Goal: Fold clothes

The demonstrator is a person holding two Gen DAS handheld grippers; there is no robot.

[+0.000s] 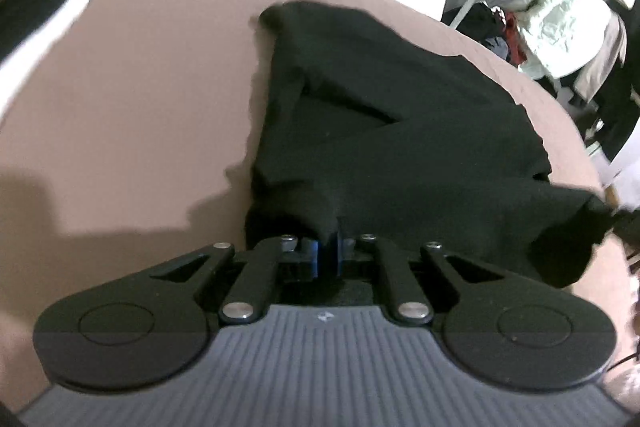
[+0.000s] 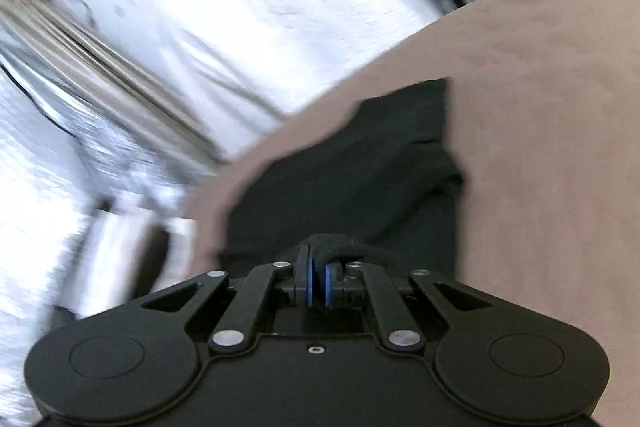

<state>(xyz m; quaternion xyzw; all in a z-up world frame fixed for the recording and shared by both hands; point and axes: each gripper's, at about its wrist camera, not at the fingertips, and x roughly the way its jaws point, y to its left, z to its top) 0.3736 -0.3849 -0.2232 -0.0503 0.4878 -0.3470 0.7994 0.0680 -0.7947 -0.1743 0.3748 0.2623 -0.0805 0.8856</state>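
Black knit garment [image 1: 392,131] lies on the taupe padded surface [image 1: 140,75], reaching its far edge. Left hand-held gripper [image 1: 329,247] and right hand-held gripper [image 2: 319,281] each pinch its fabric. Recommendation: carry both pinched points level and together, laying the fold squarely.

The garment [image 1: 400,147] lies on the table [image 1: 140,87], piled clothes [image 1: 560,27] behind it

No legible text, label, brand, number or sign appears in either wrist view; both are blurred, and no lettering can be made out.
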